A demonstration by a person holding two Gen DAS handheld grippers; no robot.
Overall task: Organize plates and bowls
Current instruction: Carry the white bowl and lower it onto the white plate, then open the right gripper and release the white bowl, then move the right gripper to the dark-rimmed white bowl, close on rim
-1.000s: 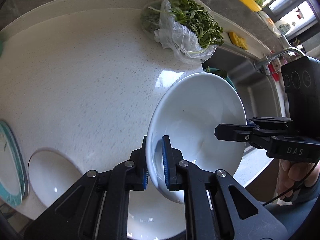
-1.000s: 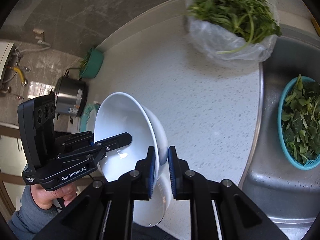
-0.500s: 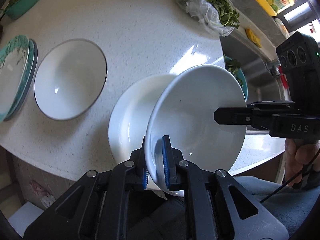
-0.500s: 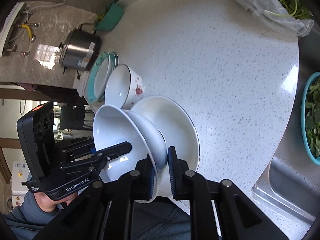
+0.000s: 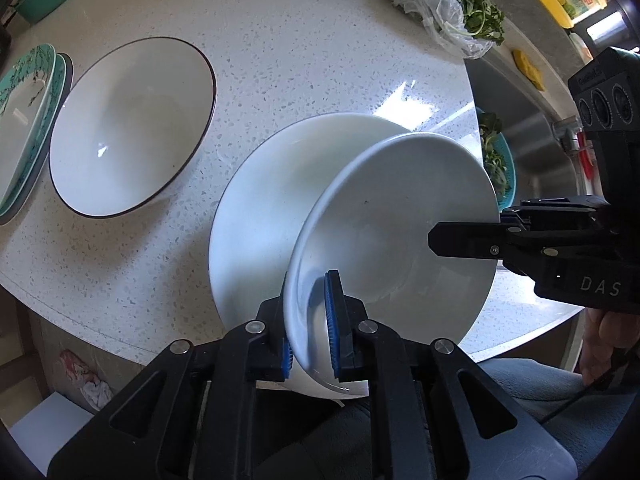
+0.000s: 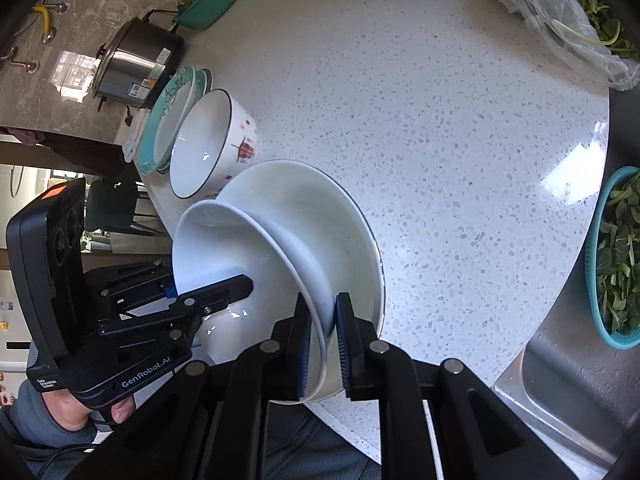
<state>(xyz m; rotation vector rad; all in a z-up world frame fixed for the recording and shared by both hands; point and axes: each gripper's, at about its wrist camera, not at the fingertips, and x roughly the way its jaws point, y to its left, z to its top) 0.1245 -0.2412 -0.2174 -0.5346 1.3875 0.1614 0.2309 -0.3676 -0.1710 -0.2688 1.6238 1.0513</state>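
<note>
Both grippers hold one white bowl [image 5: 400, 216] by opposite sides of its rim. My left gripper [image 5: 310, 324] is shut on the near rim; my right gripper [image 6: 324, 344] is shut on the other side and also shows in the left wrist view [image 5: 472, 240]. The held bowl [image 6: 224, 248] is tilted over a larger white bowl [image 5: 260, 208] that rests on the counter near its front edge, also in the right wrist view [image 6: 332, 232]. A dark-rimmed bowl with red marks [image 6: 224, 136] stands to the left, next to stacked teal plates [image 5: 24, 92].
A speckled white counter [image 6: 420, 120] carries a bag of greens [image 5: 448, 4] at the back right and a teal dish [image 6: 208, 0] at the back left. A steel pot [image 6: 136, 64] stands behind the plates. A sink [image 6: 580, 380] with a teal basket of greens [image 6: 616, 264] lies right.
The held bowl has come down closer to the large white bowl on the counter. Both grippers keep their hold on its rim.
</note>
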